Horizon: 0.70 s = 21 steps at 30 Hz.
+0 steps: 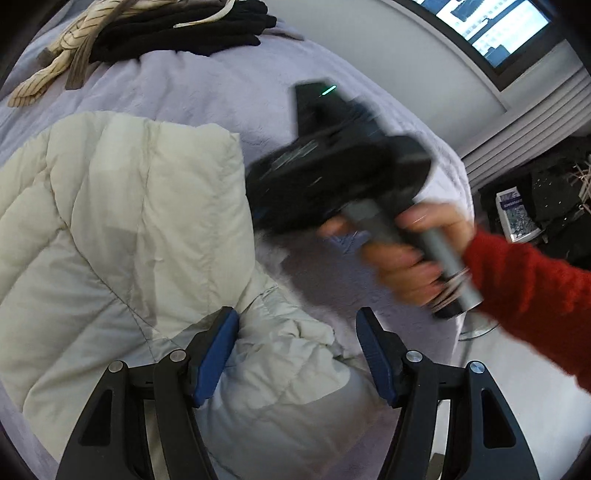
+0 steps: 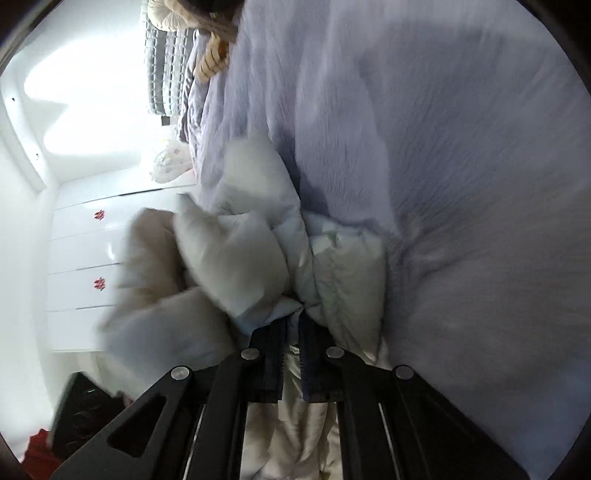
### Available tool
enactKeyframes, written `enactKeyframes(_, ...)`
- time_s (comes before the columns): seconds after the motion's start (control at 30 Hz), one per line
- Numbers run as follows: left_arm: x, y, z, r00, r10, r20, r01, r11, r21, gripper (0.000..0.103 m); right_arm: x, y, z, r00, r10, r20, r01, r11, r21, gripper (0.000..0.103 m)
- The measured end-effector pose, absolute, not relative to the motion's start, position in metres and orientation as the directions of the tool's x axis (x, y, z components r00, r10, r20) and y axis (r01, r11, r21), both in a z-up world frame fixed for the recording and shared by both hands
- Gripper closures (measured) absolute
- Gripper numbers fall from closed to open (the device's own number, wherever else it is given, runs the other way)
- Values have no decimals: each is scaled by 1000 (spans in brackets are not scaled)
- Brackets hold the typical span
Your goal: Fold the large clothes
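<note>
A cream quilted puffer jacket (image 1: 122,221) lies on the lavender bed cover (image 1: 207,92), filling the left of the left wrist view. My left gripper (image 1: 297,332) is open just above the jacket's lower bunched part, with nothing between its blue pads (image 1: 218,354). The right gripper's black body (image 1: 340,166), blurred, is held by a hand in a red sleeve to the right of the jacket. In the right wrist view my right gripper (image 2: 293,325) is shut on a bunched fold of the jacket (image 2: 236,251) and holds it above the bed cover (image 2: 461,166).
A pile of dark clothes (image 1: 184,29) and a striped beige garment (image 1: 62,59) lie at the bed's far end. A window (image 1: 491,26) and clutter on the floor (image 1: 535,206) are at the right. White drawers (image 2: 88,266) stand beside the bed.
</note>
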<state>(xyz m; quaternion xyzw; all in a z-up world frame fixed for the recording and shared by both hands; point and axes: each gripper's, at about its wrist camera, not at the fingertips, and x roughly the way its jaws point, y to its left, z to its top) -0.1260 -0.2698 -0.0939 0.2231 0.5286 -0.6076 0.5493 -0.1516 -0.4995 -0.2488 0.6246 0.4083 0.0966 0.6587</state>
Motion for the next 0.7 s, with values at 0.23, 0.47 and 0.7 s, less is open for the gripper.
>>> enactKeyframes(0.23,-141,-271,-94,-243,-425,-872,941,115,-318,36,-189,-530,-178,667,557,-495,356,345,869,1)
enactKeyframes(0.47,-153,-273,-93,-196,-420,-886,964,80,-252,36,-165,-505,-161,560,629,-540,337,422,841,1)
enactKeyframes(0.7,-149,-266,-81,-195,-437,-878,962,90,-259,36,-146,-480,-234,443,650,-618,489,403,774,1)
